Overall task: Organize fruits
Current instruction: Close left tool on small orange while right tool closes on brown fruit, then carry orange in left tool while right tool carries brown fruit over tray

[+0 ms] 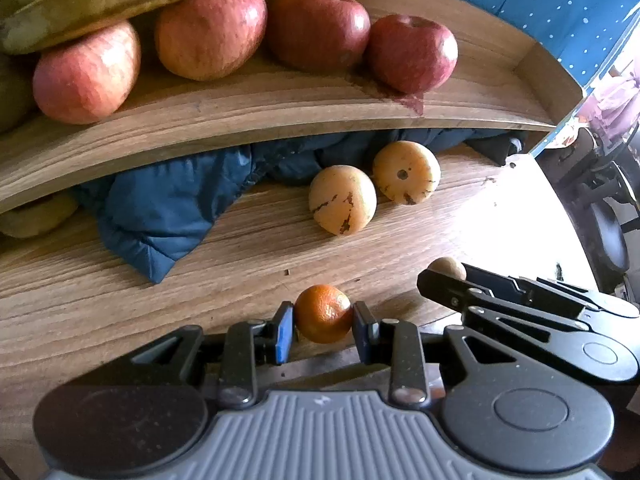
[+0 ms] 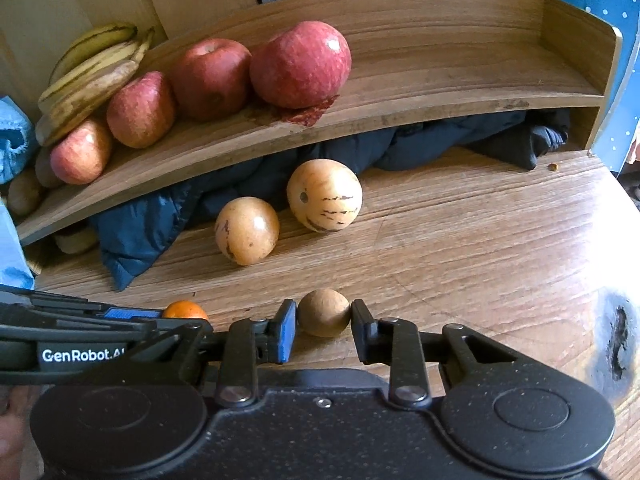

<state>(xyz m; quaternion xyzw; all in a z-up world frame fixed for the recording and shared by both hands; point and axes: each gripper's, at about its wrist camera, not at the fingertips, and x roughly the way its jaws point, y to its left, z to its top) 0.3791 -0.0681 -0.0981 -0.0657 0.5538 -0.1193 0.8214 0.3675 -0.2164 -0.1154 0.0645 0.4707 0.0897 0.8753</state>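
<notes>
We look down on a wooden table (image 2: 480, 240) that carries a curved wooden shelf (image 1: 256, 116) along its back. A dark blue padded garment (image 1: 160, 216) is stuffed under that shelf and spills forward onto the tabletop. On the shelf lies a bunch of spotted bananas (image 2: 92, 72) at the left end, resting partly on the leftmost apples. Four red apples (image 1: 316, 24) sit in a loose row beside them, the two on the right touching each other.

On the table, just in front of the garment, two pale yellow round fruits with dark streaks (image 2: 324, 196) lie touching one another.

Nearer to us, our left gripper (image 1: 324, 320) is closed on a small orange (image 1: 324, 314), both pads pressed to its sides; the orange sits low over the tabletop, and we cannot tell whether it touches the wood. Just to its right, our right gripper (image 2: 323, 318) is clamped on a small brown round fruit (image 2: 323, 312), pads tight against both sides, also at the table's near edge. The two grippers stand close side by side, each with one fruit.
</notes>
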